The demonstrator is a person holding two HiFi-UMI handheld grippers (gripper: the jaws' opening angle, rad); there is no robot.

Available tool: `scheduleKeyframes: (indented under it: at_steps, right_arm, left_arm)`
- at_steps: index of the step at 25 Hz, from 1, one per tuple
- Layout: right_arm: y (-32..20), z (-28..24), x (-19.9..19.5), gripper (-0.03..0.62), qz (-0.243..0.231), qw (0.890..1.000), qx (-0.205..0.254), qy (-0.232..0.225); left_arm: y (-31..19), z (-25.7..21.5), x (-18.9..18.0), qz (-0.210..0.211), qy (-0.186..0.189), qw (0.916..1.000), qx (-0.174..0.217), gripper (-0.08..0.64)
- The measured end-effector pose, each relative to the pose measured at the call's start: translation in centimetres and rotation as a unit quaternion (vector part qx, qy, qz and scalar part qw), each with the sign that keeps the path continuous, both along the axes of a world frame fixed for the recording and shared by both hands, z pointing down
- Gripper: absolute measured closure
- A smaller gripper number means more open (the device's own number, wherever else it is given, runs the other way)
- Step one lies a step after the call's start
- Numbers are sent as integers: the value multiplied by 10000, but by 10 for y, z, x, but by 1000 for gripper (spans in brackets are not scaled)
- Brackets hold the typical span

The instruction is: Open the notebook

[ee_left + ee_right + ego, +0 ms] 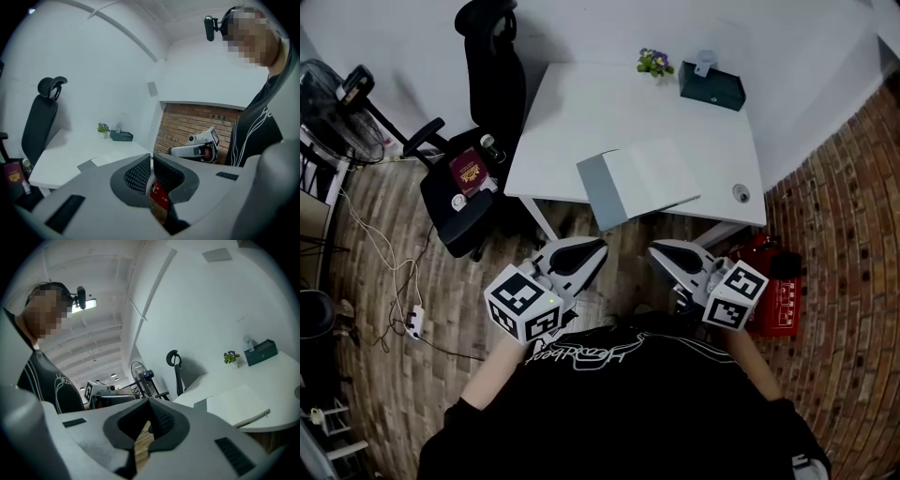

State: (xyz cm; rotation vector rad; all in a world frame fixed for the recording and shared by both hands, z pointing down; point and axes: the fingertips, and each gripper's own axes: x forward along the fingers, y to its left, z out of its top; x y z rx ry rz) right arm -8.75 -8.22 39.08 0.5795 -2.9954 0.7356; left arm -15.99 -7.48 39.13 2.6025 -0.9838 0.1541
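The notebook (639,182) lies near the front edge of the white table (581,112), its grey cover (602,193) spread out to the left of a white page. It also shows as notebook (92,164) and notebook (234,405) in the gripper views. Both grippers are held close to the person's body, short of the table and over the floor. My left gripper (586,253) is shut with nothing between its pads. My right gripper (662,250) is also shut and empty. Neither touches the notebook.
A small potted plant (654,63) and a dark green tissue box (712,86) stand at the table's far edge. A black office chair (483,94) holding a red book (469,173) is to the left. A fan (333,117) stands far left, a red object (776,286) on the floor at right.
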Motion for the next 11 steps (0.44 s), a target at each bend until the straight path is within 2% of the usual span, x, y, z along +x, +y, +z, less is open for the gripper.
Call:
scheduleKeyframes:
  at_steps: [11]
  right_arm:
    - [-4, 4, 4, 592, 138, 9998, -82, 85]
  left_arm:
    - [-8, 7, -3, -54, 38, 9999, -122, 515]
